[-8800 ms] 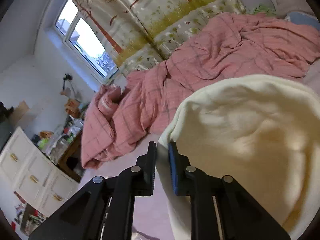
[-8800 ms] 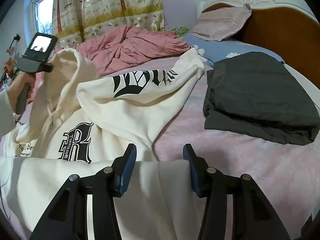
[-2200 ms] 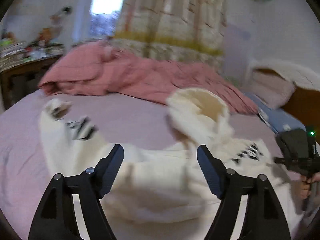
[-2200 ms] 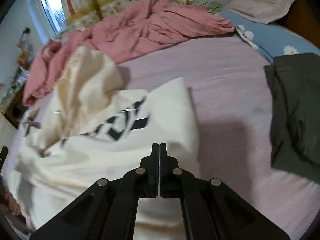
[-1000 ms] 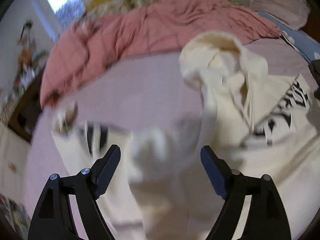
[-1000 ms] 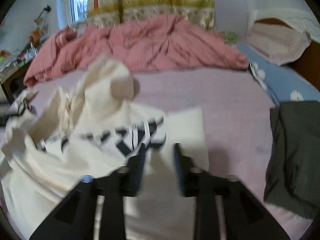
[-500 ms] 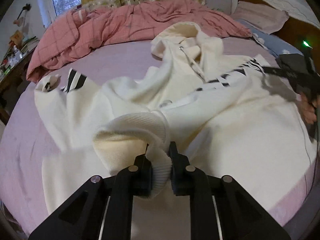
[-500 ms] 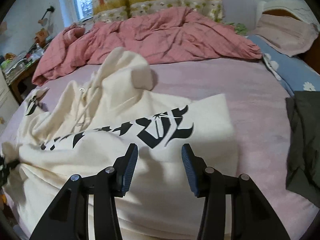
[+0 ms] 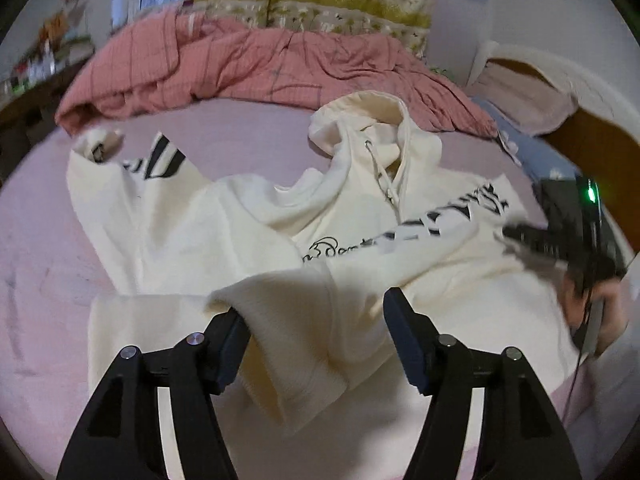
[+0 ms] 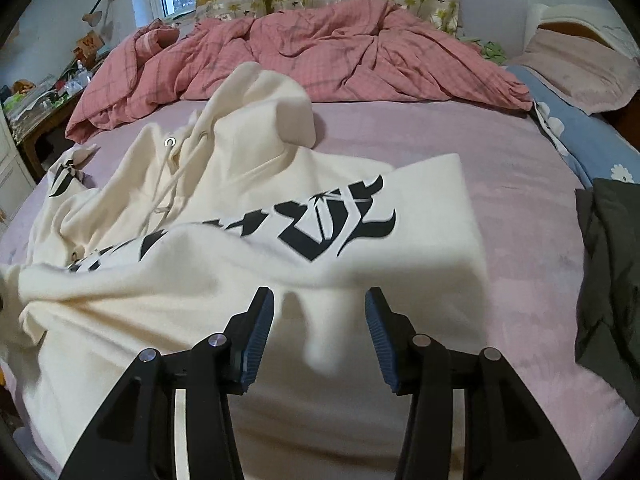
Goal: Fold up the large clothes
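Observation:
A cream hoodie (image 9: 248, 232) with black lettering lies spread and rumpled on the pink bed sheet (image 9: 36, 248), hood toward the headboard side. My left gripper (image 9: 316, 332) is open above the hoodie's ribbed hem, which lies bunched between the spread fingers. My right gripper (image 10: 320, 328) is open over the hoodie (image 10: 224, 264) near its lettered sleeve, holding nothing. The right gripper also shows in the left wrist view (image 9: 560, 240), blurred, at the hoodie's right edge.
A crumpled pink quilt (image 10: 320, 48) lies along the far side of the bed. A folded dark grey garment (image 10: 612, 280) sits at the right. Pillows (image 10: 580, 68) and a wooden headboard are at the back right. A cluttered desk (image 10: 44, 96) stands left.
My left gripper has opened and let go of the ribbed hem it was shut on. My right gripper has opened a little wider over the hoodie.

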`<move>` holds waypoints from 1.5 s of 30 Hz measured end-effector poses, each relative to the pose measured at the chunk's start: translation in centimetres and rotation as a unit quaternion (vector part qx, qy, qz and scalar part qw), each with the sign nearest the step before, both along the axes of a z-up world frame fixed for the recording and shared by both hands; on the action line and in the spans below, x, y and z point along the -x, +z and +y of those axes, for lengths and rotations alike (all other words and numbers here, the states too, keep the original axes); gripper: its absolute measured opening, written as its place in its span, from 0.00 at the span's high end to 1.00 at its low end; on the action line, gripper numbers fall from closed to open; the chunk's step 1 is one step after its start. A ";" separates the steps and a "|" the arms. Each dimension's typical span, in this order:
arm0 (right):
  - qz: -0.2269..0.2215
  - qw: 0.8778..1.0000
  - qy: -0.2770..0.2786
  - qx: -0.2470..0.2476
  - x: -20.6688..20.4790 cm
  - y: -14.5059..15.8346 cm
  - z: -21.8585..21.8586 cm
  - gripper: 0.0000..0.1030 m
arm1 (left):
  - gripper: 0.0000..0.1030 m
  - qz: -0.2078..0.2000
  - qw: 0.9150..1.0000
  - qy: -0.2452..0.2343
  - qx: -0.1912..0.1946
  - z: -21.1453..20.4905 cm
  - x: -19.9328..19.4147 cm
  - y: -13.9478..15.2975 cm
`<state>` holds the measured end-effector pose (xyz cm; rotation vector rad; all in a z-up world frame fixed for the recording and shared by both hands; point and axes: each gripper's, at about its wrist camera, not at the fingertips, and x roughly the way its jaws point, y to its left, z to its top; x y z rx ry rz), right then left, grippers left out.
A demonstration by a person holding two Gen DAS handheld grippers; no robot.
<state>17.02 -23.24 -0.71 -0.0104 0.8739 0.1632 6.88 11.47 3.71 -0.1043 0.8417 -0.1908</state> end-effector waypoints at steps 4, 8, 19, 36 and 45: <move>-0.010 1.000 0.012 0.011 1.1 0.3 0.4 0.52 | 0.99 0.015 1.000 0.017 0.013 0.5 -3.5 0.1; -0.007 1.000 0.014 0.022 1.3 0.1 0.7 0.52 | 0.99 -0.090 0.996 0.027 0.000 0.1 -7.0 4.7; 0.022 0.999 -0.005 0.047 0.5 -0.9 0.6 0.52 | 0.99 -0.063 0.997 0.027 -0.046 1.2 -10.3 3.1; 0.005 0.999 -0.025 0.039 0.8 -1.1 -0.2 0.51 | 0.22 -0.053 0.981 0.174 -0.074 12.2 -7.8 0.5; -0.034 0.995 -0.097 -0.019 2.5 1.1 0.0 0.51 | 0.22 -0.026 0.963 0.258 -0.074 20.6 -11.6 -3.7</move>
